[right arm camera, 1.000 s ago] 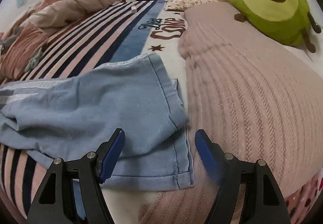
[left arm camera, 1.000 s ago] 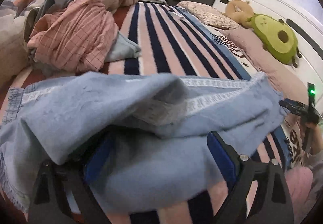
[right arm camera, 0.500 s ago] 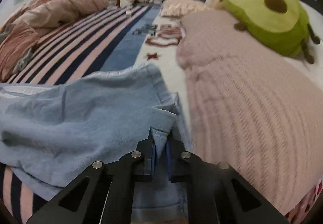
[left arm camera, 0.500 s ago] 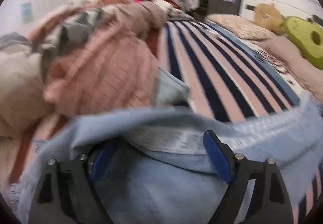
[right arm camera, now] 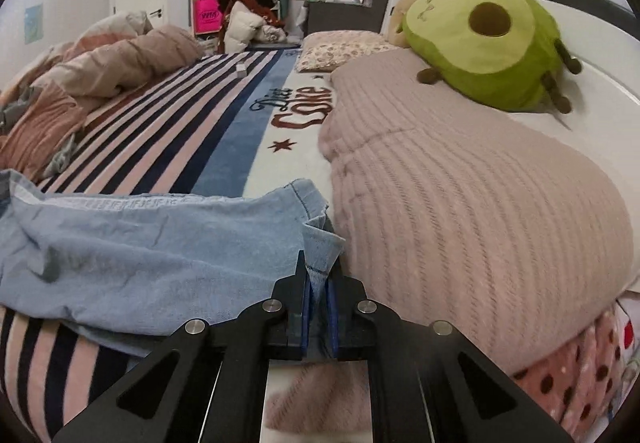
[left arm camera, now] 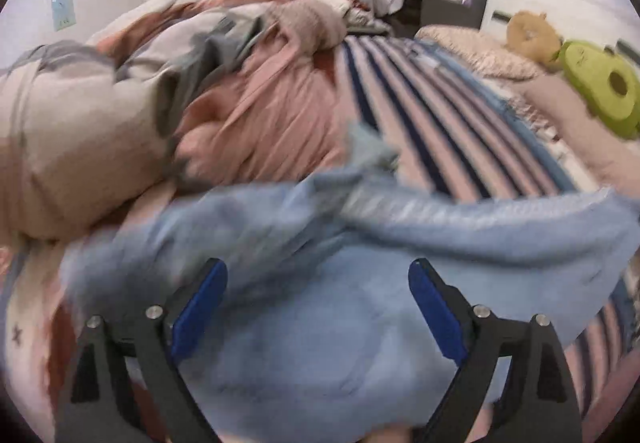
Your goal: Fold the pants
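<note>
Where a second ago the right gripper (right arm camera: 319, 285) stood with its fingers wide apart over the leg end of the pants (right arm camera: 160, 255), it is now pinched tight on the hem corner, with a fold of denim standing up between the blue pads; this secures one end of the garment, so the fold can probably begin as soon as the other end is held. The left gripper (left arm camera: 318, 307) has not closed in that time: its fingers remain spread wide over the opposite part of the pants (left arm camera: 320, 323), with cloth lying between and beneath them, and no grip is established there. The left view is motion-blurred and its outlook has swung toward the heaped bedding, which suggests that this gripper is still being positioned. The pants are light blue denim, soft and rumpled, with a pale patterned band running along the side seam and a stitched hem at the held end. They lie crosswise on the striped bedspread (right arm camera: 168, 139) at the near edge of the bed, the leg end touching the pink knitted blanket (right arm camera: 480, 203) on the headboard side. Beyond them, a pile of pink and beige bedding (left arm camera: 180, 103) occupies the far side of the bed, close to the end under the left gripper. An avocado plush toy (right arm camera: 488, 47) rests against the white headboard (right arm camera: 600, 55), well apart from the pants.
</note>
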A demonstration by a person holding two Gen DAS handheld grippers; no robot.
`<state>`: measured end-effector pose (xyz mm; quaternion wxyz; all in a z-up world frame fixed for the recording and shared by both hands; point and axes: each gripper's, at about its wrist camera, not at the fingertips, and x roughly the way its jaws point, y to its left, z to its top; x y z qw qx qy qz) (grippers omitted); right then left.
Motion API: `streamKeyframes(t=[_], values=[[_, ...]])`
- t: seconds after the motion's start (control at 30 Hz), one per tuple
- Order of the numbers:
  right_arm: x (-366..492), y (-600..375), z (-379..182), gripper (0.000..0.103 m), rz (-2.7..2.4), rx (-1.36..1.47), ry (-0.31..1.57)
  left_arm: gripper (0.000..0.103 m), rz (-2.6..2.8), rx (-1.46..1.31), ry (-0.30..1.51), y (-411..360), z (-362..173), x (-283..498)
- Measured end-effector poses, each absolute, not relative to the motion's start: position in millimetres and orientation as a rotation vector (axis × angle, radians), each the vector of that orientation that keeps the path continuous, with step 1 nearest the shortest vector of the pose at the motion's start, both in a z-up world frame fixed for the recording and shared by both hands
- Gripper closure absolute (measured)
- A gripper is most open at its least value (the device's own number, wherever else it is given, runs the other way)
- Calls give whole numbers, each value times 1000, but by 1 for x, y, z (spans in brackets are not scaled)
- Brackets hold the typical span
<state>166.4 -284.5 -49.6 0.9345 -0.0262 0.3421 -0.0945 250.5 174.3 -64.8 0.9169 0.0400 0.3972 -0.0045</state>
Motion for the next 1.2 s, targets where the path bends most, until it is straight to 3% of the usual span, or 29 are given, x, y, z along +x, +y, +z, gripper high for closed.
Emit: streamKeyframes(t=[0.27, 0.3, 0.37, 0.53, 0.9, 1.07, 1.2], values=[[164, -289, -63, 97, -184, -5, 772, 13, 22, -14, 851, 213, -92, 239], [164, -289, -64, 92, -181, 7, 774, 13, 43, -13, 854, 215, -94, 241], [163, -288, -65, 74, -191, 11, 773, 13, 101, -21, 864, 220, -99, 244], [154, -286, -64, 50, -201, 8, 758, 13, 100, -144, 854, 233, -106, 219], [125, -292, -71, 45, -87, 219, 815, 13, 42, -426, 876, 251, -138, 161], [129, -293, -90, 44, -16, 383, 869, 13, -38, -528, 824, 260, -139, 175], [138, -288, -90, 43, -22, 360, 853, 13, -48, -592, 778, 268, -144, 202]])
